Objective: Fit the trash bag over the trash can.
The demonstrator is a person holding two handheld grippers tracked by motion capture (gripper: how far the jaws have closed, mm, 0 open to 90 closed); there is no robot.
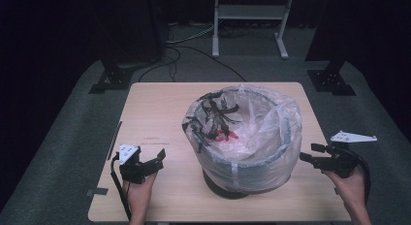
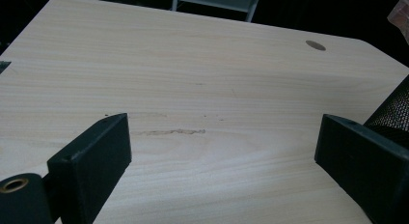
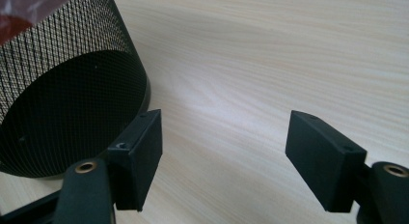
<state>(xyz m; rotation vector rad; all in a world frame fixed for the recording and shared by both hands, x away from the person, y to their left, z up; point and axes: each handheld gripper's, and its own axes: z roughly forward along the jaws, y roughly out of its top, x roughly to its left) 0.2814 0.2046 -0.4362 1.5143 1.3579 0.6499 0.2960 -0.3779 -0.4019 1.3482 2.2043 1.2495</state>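
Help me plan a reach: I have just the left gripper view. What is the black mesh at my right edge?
Observer: A round mesh bin standing near the middle of the table, lined with a clear plastic bag folded over its rim.
Operator: Anything inside it?
Observer: Dark printing and a red patch show on the bag's inside; I cannot tell whether they are contents.
Operator: Where is the other claw?
Observer: The right claw is open at the bin's right side, apart from it.
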